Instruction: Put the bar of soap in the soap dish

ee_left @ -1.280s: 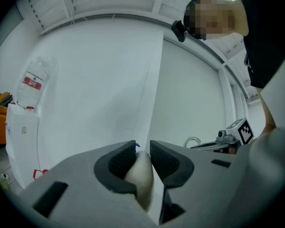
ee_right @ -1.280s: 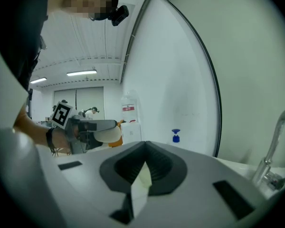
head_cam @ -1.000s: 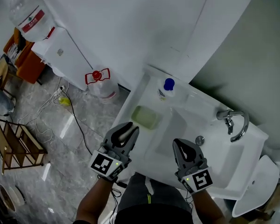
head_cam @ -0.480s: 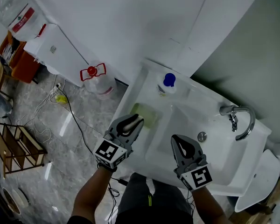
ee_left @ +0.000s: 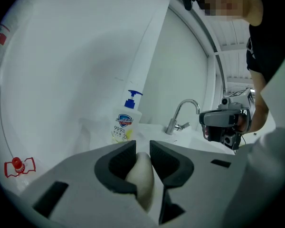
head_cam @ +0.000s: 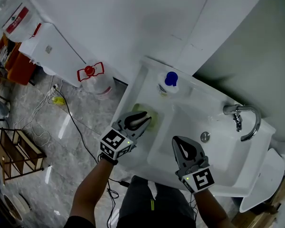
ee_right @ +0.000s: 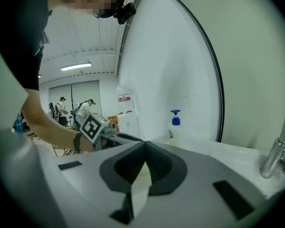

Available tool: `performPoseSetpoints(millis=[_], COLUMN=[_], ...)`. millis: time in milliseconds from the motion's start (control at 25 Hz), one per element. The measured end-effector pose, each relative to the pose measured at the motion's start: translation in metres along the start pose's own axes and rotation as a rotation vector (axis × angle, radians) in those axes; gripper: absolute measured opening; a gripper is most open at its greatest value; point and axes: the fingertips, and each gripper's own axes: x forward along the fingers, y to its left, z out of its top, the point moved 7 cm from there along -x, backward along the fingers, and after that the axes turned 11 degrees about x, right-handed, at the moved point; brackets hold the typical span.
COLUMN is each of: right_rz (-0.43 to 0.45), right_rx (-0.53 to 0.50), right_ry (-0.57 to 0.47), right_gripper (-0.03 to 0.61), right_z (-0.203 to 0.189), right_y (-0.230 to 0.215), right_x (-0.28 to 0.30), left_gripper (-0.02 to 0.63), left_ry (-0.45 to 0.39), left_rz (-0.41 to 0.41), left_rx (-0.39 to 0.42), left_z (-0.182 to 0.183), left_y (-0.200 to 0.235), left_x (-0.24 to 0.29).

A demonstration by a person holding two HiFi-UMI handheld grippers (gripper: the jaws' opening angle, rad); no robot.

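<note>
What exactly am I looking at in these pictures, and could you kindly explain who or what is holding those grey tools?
There is no robot here: a person holds a pair of hand-held tongs in each hand. The top-down picture comes from a camera on the person's head, looking steeply down. The other two come from cameras riding on each tool, looking along its tips.

Below them is a white sink with a tap, a soap bottle with a blue pump, and a pale green soap dish on the rim.

The left tongs are over the soap dish and are shut on a pale bar of soap. The right tongs hang over the basin, closed, with nothing in them.
</note>
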Motion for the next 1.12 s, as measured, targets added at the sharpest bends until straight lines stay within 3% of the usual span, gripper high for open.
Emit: performPoseSetpoints(millis=[480, 720, 1120], right_rz=[-0.02, -0.024, -0.025], right_rx=[-0.017, -0.017, 0.026], right_ry=[-0.024, -0.035, 0.001], right_gripper=[0.014, 0.014, 0.014], right_z=[-0.006, -0.006, -0.004], right_y=[-0.008, -0.012, -0.012], right_x=[0.006, 0.008, 0.015], left_gripper=[0.092, 0.092, 0.091], left_ry=[0.135, 0.176, 0.251], left_rz=[-0.197, -0.249, -0.376], left_rx=[-0.031, -0.086, -0.085], left_z=[-0.016, -0.023, -0.024], left_y=[0.002, 0.008, 0.009], left_x=[0.027, 0.038, 0.046])
